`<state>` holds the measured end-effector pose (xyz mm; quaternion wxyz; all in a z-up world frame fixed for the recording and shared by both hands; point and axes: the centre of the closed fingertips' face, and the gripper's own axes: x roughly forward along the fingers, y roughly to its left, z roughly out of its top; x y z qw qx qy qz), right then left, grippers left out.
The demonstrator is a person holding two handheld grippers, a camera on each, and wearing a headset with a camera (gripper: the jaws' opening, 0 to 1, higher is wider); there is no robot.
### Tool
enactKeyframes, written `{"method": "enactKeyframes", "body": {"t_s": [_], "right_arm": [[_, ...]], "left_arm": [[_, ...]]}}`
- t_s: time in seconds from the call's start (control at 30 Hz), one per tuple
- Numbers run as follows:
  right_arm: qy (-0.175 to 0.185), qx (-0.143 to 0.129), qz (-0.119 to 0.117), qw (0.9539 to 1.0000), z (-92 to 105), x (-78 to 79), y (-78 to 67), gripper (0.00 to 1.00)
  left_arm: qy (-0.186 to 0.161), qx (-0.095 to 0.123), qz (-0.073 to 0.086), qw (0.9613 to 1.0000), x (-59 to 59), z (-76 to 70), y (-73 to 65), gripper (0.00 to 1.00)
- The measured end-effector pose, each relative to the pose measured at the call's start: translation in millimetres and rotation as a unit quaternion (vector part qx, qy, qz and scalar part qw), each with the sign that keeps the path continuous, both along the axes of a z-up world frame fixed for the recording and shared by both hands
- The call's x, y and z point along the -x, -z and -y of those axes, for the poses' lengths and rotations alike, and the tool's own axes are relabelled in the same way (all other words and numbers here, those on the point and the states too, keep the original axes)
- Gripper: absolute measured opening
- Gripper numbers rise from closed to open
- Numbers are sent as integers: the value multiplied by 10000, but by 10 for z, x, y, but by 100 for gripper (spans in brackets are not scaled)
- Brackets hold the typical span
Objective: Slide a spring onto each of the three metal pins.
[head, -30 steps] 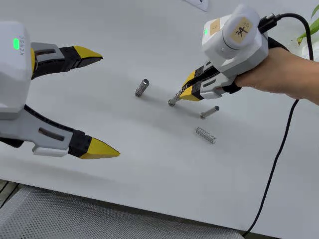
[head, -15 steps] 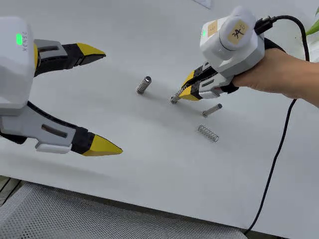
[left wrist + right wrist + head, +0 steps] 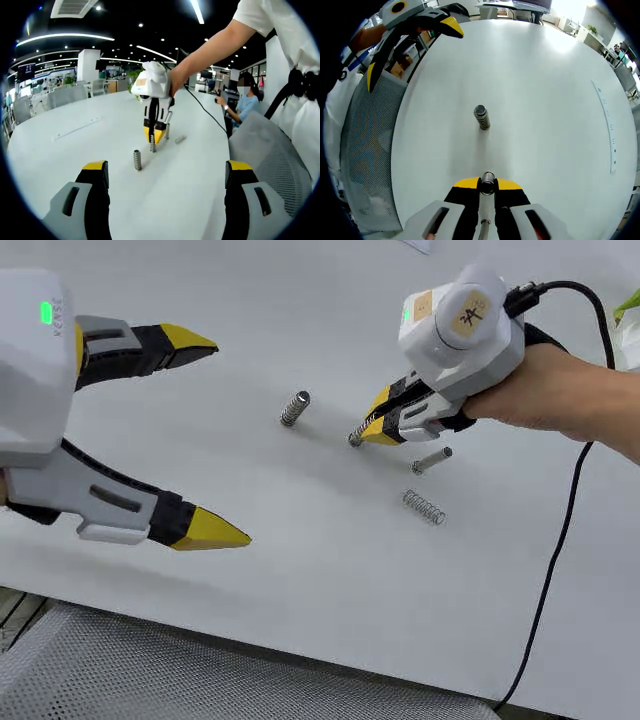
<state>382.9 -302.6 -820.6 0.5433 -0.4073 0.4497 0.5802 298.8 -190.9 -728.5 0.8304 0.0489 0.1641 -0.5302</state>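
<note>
We take the upright pin [image 3: 295,407] as our landmark; it stands on the white desk [image 3: 300,570] with a spring coiled around it. Just right of the upright pin, the right gripper [image 3: 374,431] slants down toward the desk. Its fingers are pinched together on a second pin [image 3: 356,432] with coils showing at its lower end. We cannot tell whether that end touches the desk. The right hand [image 3: 530,390] grips the tool from the right with the wrist raised, and a black cable [image 3: 560,540] trails behind it. Further right of the upright pin, beyond the gripper, 1 bare pin [image 3: 431,460] lies flat, and 1 loose spring [image 3: 424,507] lies just nearer to us. Well to the left of the upright pin, the left gripper [image 3: 222,438] hangs above the desk. Its fingers are spread wide, hold nothing and point toward that pin.
</note>
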Motion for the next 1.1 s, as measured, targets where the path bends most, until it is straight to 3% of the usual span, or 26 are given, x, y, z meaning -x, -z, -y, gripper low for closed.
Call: {"method": "enactKeyframes", "body": {"t_s": [0.43,1.1], "right_arm": [[-196,84,75,9997,-1,22,47,7],[-114,46,32,9999,-1,36,57,12]], "left_arm": [[-9,17,-6,10000,0,-11,0,96],[0,-2,-22,10000,12,-6,14,96]]}}
